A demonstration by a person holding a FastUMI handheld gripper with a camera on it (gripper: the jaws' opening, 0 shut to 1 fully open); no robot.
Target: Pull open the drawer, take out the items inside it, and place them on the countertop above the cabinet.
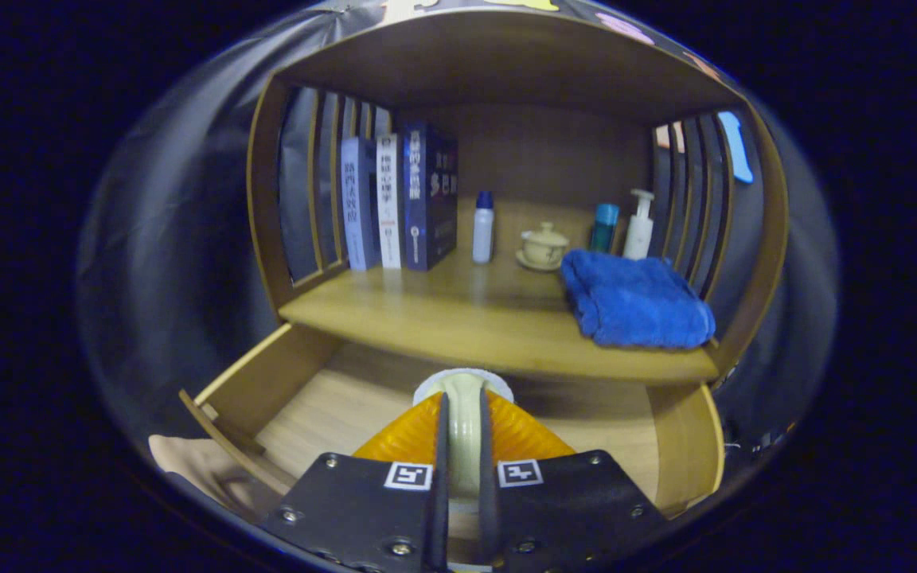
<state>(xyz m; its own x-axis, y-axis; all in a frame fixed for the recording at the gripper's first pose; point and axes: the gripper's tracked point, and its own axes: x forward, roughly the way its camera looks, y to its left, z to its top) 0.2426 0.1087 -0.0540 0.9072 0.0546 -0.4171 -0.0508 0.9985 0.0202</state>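
Drawer (283,382) is pulled open below the countertop (458,326); its wood floor shows on both sides of the gripper. On the countertop, L to R: three books (399,203) upright at the left slats; a small white bottle w/ blue cap (483,228) beside them; a lidded cup on a saucer (543,247); a teal bottle (605,227) and a white pump bottle (639,225) at the back right; a folded blue towel (634,301) lying in front of those two, near the right slats. Gripper (463,434) sits over the drawer, fingers (407,434) closed tight on a pale cream item w/ a white round top (463,398); both fingers press its sides; what the item is, can't tell; it's held above the drawer floor, just below the countertop's front edge.
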